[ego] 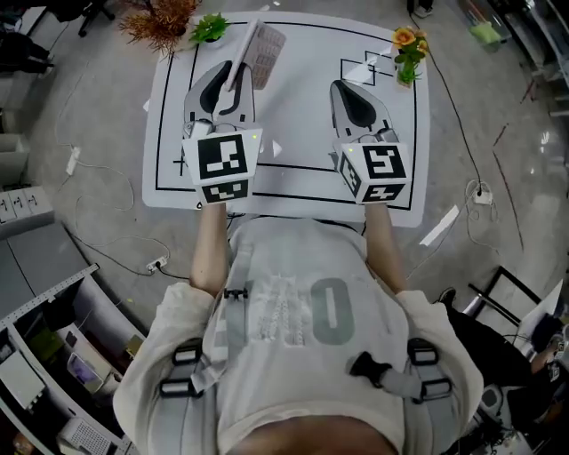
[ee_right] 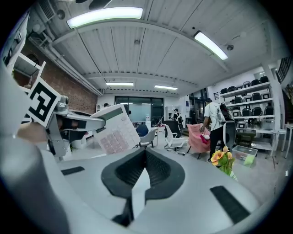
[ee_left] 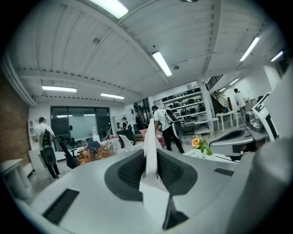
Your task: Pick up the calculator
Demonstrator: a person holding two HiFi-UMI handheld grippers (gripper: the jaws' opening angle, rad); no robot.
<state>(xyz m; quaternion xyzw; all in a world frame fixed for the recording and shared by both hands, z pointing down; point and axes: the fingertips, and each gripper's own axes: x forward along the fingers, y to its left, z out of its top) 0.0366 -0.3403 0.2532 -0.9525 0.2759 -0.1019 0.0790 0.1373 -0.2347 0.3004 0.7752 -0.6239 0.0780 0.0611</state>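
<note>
Jaws of the left gripper (ego: 229,87) are clamped on the calculator (ego: 263,51), which stands edge-on between the pads in the left gripper view. In the right gripper view it hangs in the air with its keys showing, clear of the white mat (ego: 293,182). The right gripper (ee_right: 145,157) has its jaws together on nothing and hovers beside the left, apart from it.

The pick-up itself looks done, and the step in hand is the carry. The next move probably calls only for a steady clamp, since the hold is on one narrow end and most of the body sticks out beyond the jaws.

By count: one calculator, two grippers, one mat. At the mat's far edge are three plants: a dried russet bunch (ego: 160,19), a green sprig (ego: 210,27) and an orange flower (ego: 407,46).
</note>
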